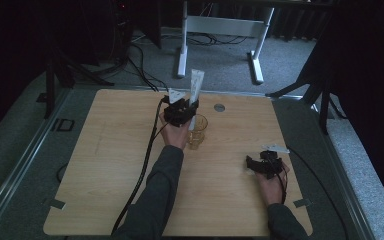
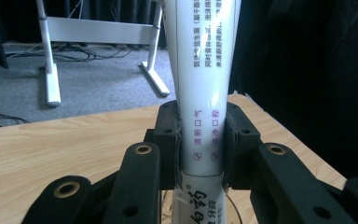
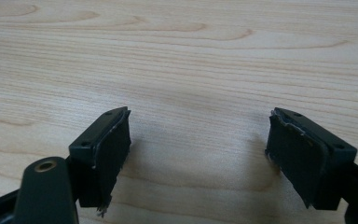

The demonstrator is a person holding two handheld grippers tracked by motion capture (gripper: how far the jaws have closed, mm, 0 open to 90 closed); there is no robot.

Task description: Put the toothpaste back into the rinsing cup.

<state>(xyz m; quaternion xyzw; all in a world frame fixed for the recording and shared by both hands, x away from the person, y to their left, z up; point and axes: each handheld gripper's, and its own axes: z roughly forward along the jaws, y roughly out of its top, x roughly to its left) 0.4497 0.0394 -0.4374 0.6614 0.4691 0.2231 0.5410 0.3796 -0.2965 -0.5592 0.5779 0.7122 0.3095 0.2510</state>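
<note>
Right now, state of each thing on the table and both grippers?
left gripper: shut on the tube, held over the cup
tube: upright, flat crimped end up, lower end in the cup
cup: upright on the table, amber, see-through
right gripper: open, nothing between the jaws, low over bare table

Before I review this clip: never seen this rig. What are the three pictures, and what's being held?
No robot arm here. A person at a wooden table holds a hand-held two-jaw gripper in each hand, and each gripper carries its own camera.

The high view looks down from above the person's side. The other two look along each gripper's black jaws.

The left gripper is shut on a white tube with printed text, held upright. In the high view the tube stands over a clear amber glass on the table, with its lower end at or in the glass.

The right gripper rests low over bare wood, its jaws open with nothing between them. In the high view it sits at the right.
</note>
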